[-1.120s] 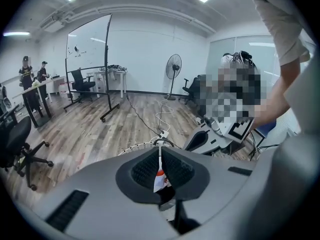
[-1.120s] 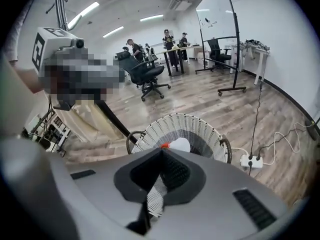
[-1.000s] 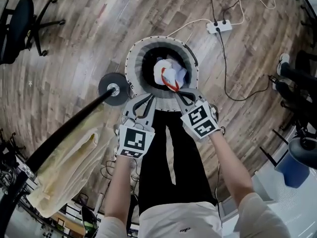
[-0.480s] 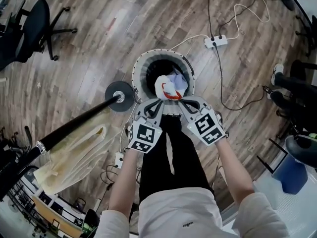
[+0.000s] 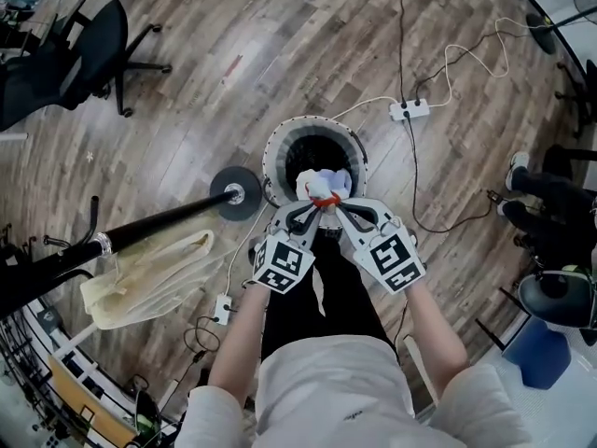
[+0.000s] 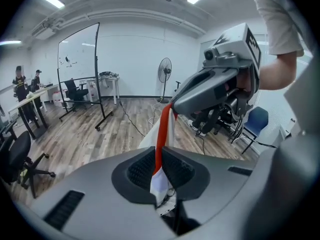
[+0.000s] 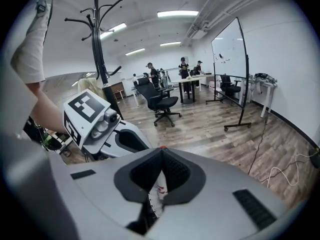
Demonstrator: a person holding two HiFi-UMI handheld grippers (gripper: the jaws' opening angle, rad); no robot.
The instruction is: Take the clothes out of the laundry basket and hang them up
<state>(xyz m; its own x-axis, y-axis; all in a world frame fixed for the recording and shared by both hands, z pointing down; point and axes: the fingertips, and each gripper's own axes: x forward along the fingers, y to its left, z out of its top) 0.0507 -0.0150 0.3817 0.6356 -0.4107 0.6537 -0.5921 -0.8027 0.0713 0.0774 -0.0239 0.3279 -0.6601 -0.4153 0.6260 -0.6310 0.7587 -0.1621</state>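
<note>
- The head view is looking steeply down from overhead on the floor [image 5: 187, 91] and basket [image 5: 280, 152].
- The left gripper view is sitting close behind its jaws, facing level across the room at the right gripper [image 6: 182, 101].
- The right gripper view is facing the left gripper [image 7: 140, 143].
- All three are sharing the cloth [image 5: 324, 187].

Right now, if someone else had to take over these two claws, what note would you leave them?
The left claw is shut on the white and red garment; the right claw too.
The garment hangs above the basket; the coat stand is at the person's left, a pale cloth draped on it.
Done: garment gripped.
Left: hang it on the stand, check the basket for more.
</note>
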